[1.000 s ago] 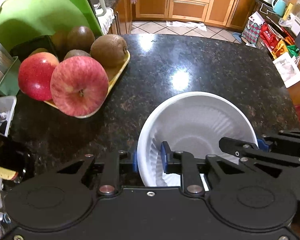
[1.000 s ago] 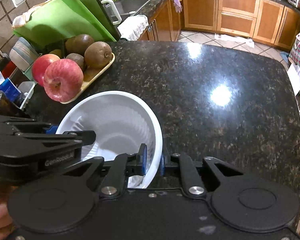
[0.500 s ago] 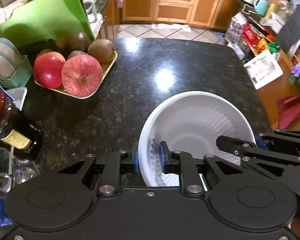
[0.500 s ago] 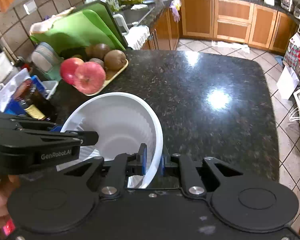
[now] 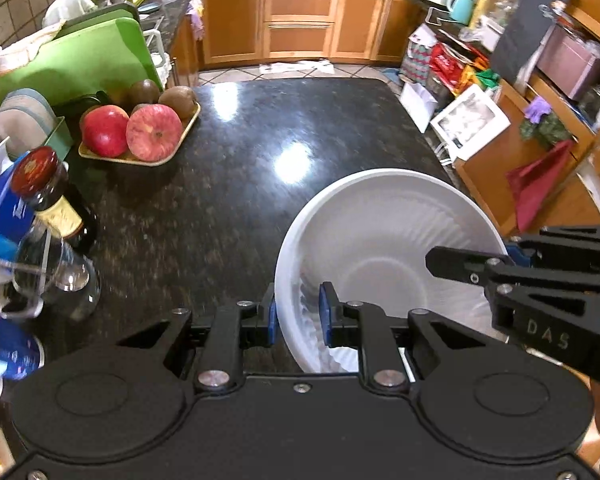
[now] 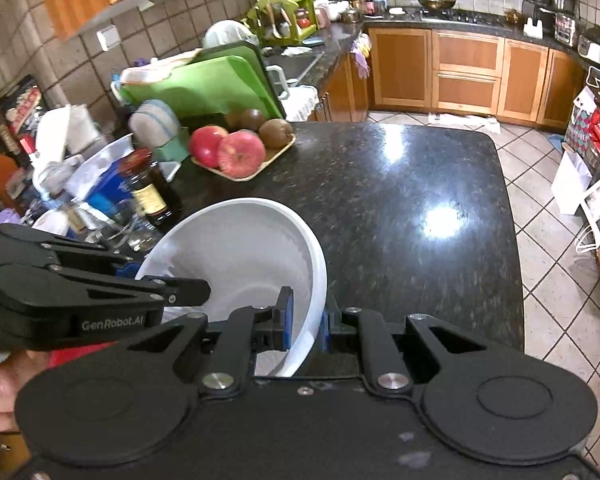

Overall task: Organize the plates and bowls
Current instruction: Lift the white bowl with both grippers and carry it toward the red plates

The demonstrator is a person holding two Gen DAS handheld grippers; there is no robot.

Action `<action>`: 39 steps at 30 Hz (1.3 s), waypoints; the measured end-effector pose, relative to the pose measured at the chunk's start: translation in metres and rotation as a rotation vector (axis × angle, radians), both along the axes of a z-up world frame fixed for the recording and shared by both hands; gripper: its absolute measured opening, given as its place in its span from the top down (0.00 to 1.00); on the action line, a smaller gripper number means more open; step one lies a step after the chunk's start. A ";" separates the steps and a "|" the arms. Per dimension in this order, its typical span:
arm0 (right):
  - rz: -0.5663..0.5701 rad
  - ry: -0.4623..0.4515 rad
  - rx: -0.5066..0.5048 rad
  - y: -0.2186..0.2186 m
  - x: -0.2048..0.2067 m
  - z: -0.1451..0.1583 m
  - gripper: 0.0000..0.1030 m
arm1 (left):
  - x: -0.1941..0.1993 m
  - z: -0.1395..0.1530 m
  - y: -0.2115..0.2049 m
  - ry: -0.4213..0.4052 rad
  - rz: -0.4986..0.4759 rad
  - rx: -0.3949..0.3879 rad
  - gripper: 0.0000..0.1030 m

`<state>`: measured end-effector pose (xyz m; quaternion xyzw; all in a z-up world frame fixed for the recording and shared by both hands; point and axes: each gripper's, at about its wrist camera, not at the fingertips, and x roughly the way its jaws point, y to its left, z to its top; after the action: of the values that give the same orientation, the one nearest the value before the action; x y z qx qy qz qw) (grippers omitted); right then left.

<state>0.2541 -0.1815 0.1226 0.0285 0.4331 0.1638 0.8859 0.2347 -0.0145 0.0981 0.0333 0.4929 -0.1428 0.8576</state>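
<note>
A large white ribbed bowl (image 5: pixel 384 240) hangs above the dark granite counter (image 5: pixel 260 152), held from both sides. My left gripper (image 5: pixel 298 316) is shut on its near-left rim, one blue pad inside the wall and one outside. My right gripper (image 6: pixel 306 324) is shut on the opposite rim (image 6: pixel 314 292) the same way. In the left wrist view the right gripper (image 5: pixel 512 254) reaches in from the right. In the right wrist view the left gripper (image 6: pixel 140 270) comes in from the left. The bowl (image 6: pixel 240 248) looks empty.
A yellow tray (image 5: pixel 140 156) with apples and kiwis sits at the counter's far left. A dark sauce bottle (image 5: pixel 52 204), a glass jug (image 5: pixel 56 276) and blue packets crowd the left edge. A green cutting board (image 6: pixel 196 84) and stacked dishes (image 6: pixel 156 124) stand behind. Tiled floor lies right.
Both grippers have risen and pulled back with the bowl; the fruit tray looks smaller and farther, and the bottle, glass jug and left clutter have come into view.
</note>
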 end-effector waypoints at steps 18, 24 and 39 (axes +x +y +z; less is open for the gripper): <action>0.047 0.055 0.052 -0.002 -0.103 -0.040 0.85 | -0.093 -0.031 0.007 0.013 -0.053 0.035 0.75; 0.039 0.083 0.043 0.003 -0.109 -0.054 0.86 | -0.100 -0.046 0.006 0.055 -0.065 0.043 0.75; 0.011 0.069 -0.007 0.000 -0.110 -0.067 0.86 | -0.104 -0.061 0.004 0.042 -0.024 0.081 0.75</action>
<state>0.1438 -0.1814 0.0561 0.0288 0.4641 0.1664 0.8696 0.1309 -0.0106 0.0366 0.0708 0.5157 -0.1335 0.8433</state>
